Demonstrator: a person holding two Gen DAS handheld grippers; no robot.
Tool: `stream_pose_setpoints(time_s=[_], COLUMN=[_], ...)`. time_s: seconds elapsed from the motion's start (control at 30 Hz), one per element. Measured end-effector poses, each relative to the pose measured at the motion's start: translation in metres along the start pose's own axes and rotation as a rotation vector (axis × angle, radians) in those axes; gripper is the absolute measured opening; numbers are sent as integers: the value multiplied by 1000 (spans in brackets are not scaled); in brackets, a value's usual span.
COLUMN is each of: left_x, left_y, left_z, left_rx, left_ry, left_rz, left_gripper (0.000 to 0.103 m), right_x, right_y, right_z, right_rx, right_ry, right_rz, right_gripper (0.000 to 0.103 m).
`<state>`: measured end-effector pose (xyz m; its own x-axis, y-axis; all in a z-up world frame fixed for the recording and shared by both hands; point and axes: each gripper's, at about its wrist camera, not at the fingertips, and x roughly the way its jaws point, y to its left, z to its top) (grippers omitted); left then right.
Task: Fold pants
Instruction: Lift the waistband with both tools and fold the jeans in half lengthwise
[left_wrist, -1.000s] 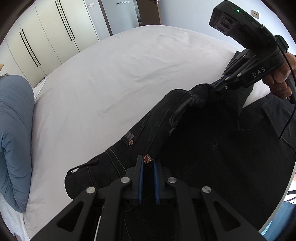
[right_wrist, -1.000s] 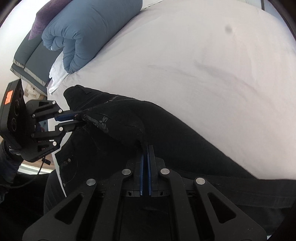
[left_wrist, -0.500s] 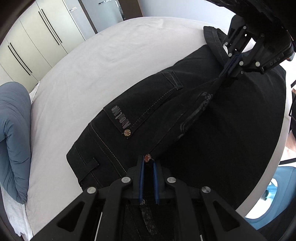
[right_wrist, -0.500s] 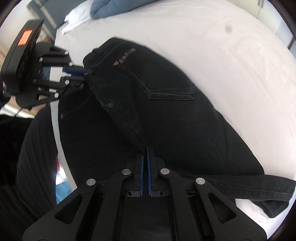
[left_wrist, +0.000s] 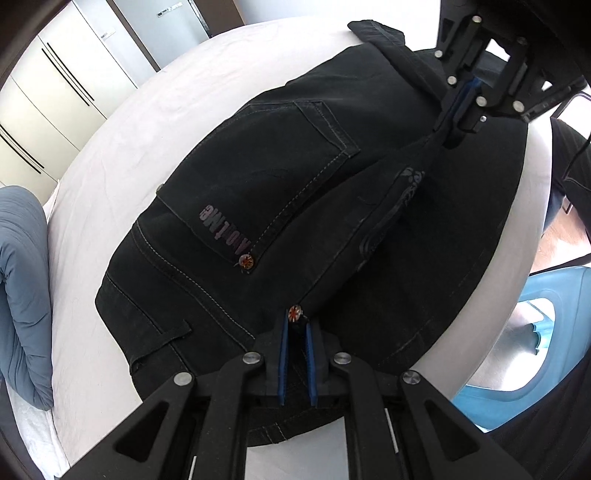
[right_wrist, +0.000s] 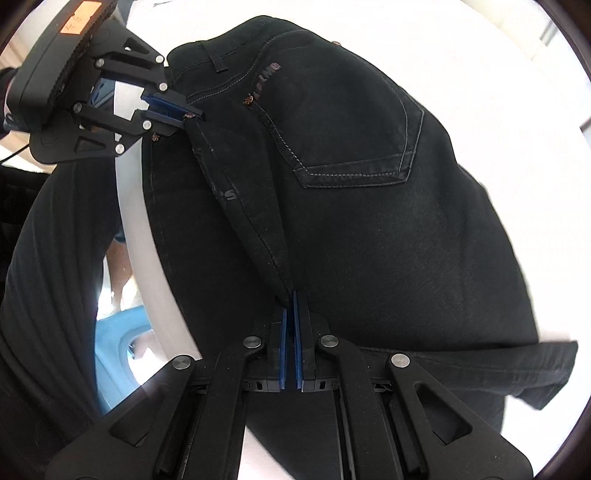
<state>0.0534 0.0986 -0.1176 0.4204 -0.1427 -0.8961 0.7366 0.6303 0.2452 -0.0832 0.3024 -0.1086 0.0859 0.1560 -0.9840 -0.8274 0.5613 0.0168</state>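
Black jeans (left_wrist: 303, 192) lie across the white bed (left_wrist: 155, 122), filling the centre of both views, back pocket up. The left hand-held gripper (left_wrist: 295, 325), bottom centre of the left wrist view, pinches the waistband by a rivet, while the right hand-held gripper (right_wrist: 293, 299) is clamped on a taut seam fold, bottom centre of its view

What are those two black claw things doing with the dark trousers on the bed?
A person is folding black denim pants on a white bed with two hand-held grippers. The left gripper is shut on the fabric edge by a copper rivet. The right gripper pinches the same edge farther along, so a fold of cloth stretches between them above the rest.
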Motion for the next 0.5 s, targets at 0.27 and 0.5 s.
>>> stream_pose_setpoints(time_s=[0.27, 0.5], left_x=[-1, 10], left_y=[-3, -13], left_z=[9, 12], left_rx=[48, 135], left_ry=[4, 26], left_rz=[42, 103], left_gripper=[8, 6], right_x=[-13, 10], right_y=[33, 56], right_z=[11, 29], right_rx=[-51, -46], right_ry=[-46, -37], right_rz=[-79, -68], right_gripper=[2, 2])
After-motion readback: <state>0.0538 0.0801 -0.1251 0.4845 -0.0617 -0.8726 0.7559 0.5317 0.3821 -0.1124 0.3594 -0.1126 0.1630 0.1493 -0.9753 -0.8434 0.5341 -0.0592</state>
